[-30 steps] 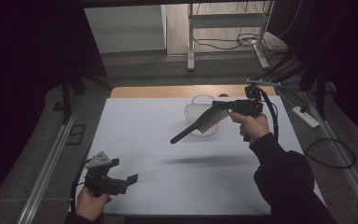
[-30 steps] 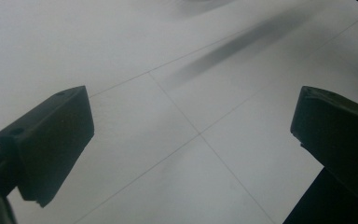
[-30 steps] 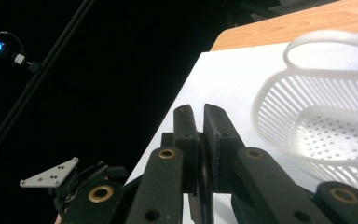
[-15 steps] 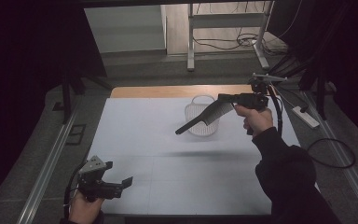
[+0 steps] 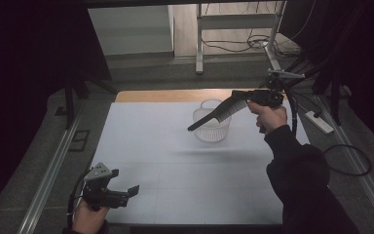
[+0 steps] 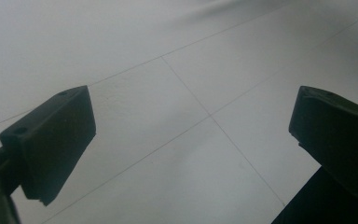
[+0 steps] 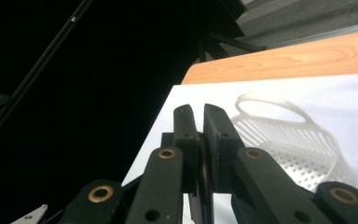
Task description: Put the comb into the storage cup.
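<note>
My right gripper is held up in the air, its long black jaws slanting down to the left across a white perforated basket. In the right gripper view the two jaws of the right gripper stand pressed together, shut, with nothing between the tips, and the basket lies to their right on the white table. My left gripper rests low at the table's near left corner. Its jaws are wide apart in the left gripper view, the left gripper open over bare white table.
The white table top ends in a wooden strip at the far edge. Metal rails run along both sides. A power strip and cables lie on the floor to the right, and a frame stands behind the table.
My right gripper has risen and drawn back toward the far right, its tip now over the basket. The left gripper has stayed about where it was.
</note>
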Motion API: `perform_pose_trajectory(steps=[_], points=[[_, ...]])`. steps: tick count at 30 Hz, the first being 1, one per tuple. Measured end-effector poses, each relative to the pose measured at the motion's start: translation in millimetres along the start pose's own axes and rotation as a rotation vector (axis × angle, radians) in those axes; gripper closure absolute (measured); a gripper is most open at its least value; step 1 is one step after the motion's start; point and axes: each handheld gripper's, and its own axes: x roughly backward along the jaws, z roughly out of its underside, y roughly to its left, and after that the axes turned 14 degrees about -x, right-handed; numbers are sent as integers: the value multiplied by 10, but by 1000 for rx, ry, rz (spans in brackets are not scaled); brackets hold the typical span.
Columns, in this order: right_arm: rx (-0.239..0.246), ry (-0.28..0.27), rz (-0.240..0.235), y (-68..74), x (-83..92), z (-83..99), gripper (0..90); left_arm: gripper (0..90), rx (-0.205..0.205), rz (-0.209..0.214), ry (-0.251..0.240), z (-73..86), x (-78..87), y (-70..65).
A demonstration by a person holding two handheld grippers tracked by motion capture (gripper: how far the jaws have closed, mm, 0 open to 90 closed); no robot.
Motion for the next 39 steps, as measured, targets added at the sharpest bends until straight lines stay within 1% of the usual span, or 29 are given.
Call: perform_pose_trajectory(steps=[1,2,5,12,15,21,29,34,39], points=[[1,-3,3,2,2,-12,841,10,2,1,2,-1,2,-1],[1,-6,7,3,7,-29,841,10,8,11,5,-2,0,1],[3,-21,18,5,27,-86,841,9,3,7,7,-4,0,-3],[8,-54,50,0,73,-189,842,5,8,10,5,-2,0,3],[5,-67,54,-7,92,-221,841,5,5,11,7,-3,-1,1],[12,-83,85,-41,94,-268,841,4,8,12,15,-5,-6,7],[22,-83,110,-87,29,-284,841,4,9,6,26,-11,-20,1],[35,-78,134,-109,-42,-275,841,4,12,4,31,-12,-25,3],[43,-76,144,-124,-106,-267,841,6,13,5,33,-13,-26,4]])
